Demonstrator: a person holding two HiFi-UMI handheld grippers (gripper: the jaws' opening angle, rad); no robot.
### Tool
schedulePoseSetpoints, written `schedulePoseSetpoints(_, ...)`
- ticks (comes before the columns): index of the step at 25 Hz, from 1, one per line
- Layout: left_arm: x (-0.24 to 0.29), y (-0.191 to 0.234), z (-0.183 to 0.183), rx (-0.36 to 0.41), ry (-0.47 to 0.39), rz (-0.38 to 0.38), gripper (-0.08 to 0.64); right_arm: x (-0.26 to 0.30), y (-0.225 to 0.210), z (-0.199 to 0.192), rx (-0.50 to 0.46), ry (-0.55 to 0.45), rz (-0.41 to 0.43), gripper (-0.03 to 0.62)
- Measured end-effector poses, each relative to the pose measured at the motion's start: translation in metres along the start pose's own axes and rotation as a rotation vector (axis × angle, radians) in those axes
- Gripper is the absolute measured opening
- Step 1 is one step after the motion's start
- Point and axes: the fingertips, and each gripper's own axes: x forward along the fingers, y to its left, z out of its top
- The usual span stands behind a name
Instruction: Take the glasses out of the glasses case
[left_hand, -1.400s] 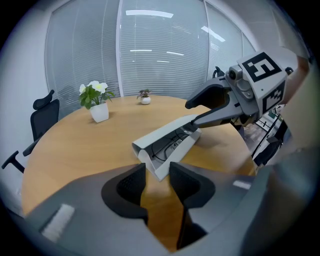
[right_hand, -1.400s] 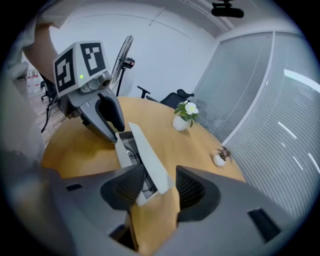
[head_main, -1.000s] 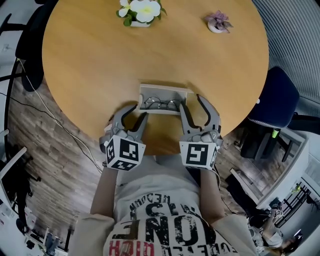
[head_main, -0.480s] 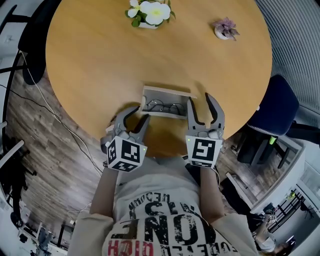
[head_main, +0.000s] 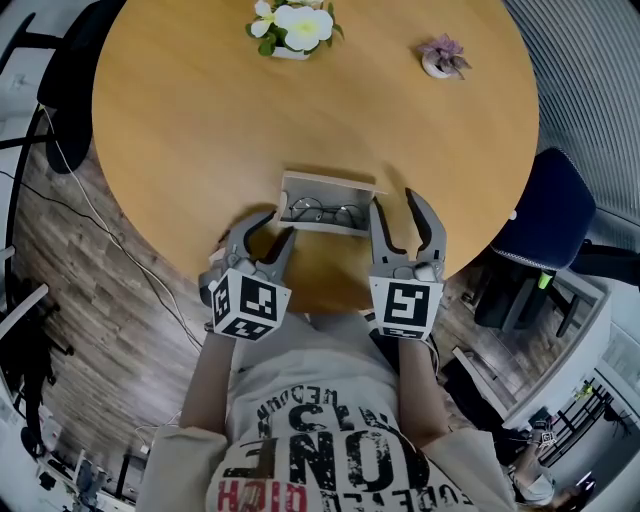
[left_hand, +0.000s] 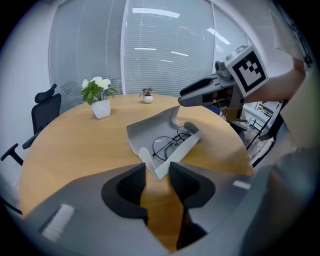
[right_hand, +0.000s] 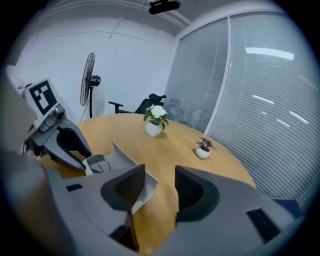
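An open grey glasses case (head_main: 327, 186) lies on the round wooden table (head_main: 200, 120) near its front edge. Thin dark-rimmed glasses (head_main: 322, 211) rest inside it. My left gripper (head_main: 270, 228) is open, its jaw tips right at the case's left end. The left gripper view shows that end wall of the case (left_hand: 150, 159) just ahead of the gap between the jaws, with the glasses (left_hand: 170, 145) beyond. My right gripper (head_main: 400, 208) is open beside the case's right end. In the right gripper view the case's edge (right_hand: 145, 186) sits by the left jaw.
A white pot with white flowers (head_main: 290, 25) and a small pink plant (head_main: 440, 55) stand at the table's far side. A blue chair (head_main: 550, 210) is to the right and a black chair (head_main: 60, 80) to the left. A fan (right_hand: 87, 80) stands behind.
My right gripper has moved forward, up along the case's right end. The left gripper has stayed in place. Case and glasses have not moved.
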Motion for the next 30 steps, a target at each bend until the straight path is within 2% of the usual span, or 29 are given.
schedulePoseSetpoints(4,-0.001,0.0,0.0,0.008,-0.001,0.015,0.161,-0.01,0.003,0.006,0.023,-0.026,0.009,0.198)
schedulePoseSetpoints(9,-0.003,0.001,0.0,-0.034,-0.014,0.017,0.161,-0.026,0.002,0.016,0.072,-0.066,0.022,0.179)
schedulePoseSetpoints(14,-0.008,0.002,0.002,0.046,-0.016,0.066,0.16,-0.045,-0.001,0.02,0.152,-0.118,0.014,0.126)
schedulePoseSetpoints(17,-0.018,0.002,0.01,0.043,-0.057,0.092,0.15,-0.056,-0.003,0.02,0.231,-0.135,0.01,0.104)
schedulePoseSetpoints(21,-0.036,-0.002,0.028,-0.034,-0.152,0.097,0.141,-0.066,-0.005,0.021,0.265,-0.154,0.016,0.087)
schedulePoseSetpoints(23,-0.044,-0.005,0.043,-0.075,-0.225,0.085,0.133,-0.071,-0.004,0.02,0.27,-0.16,0.019,0.075)
schedulePoseSetpoints(28,-0.069,-0.013,0.068,-0.273,-0.395,0.071,0.121,-0.087,0.006,0.018,0.308,-0.172,0.058,0.064)
schedulePoseSetpoints(30,-0.079,-0.013,0.074,-0.308,-0.448,0.084,0.12,-0.095,0.009,0.018,0.329,-0.177,0.062,0.061)
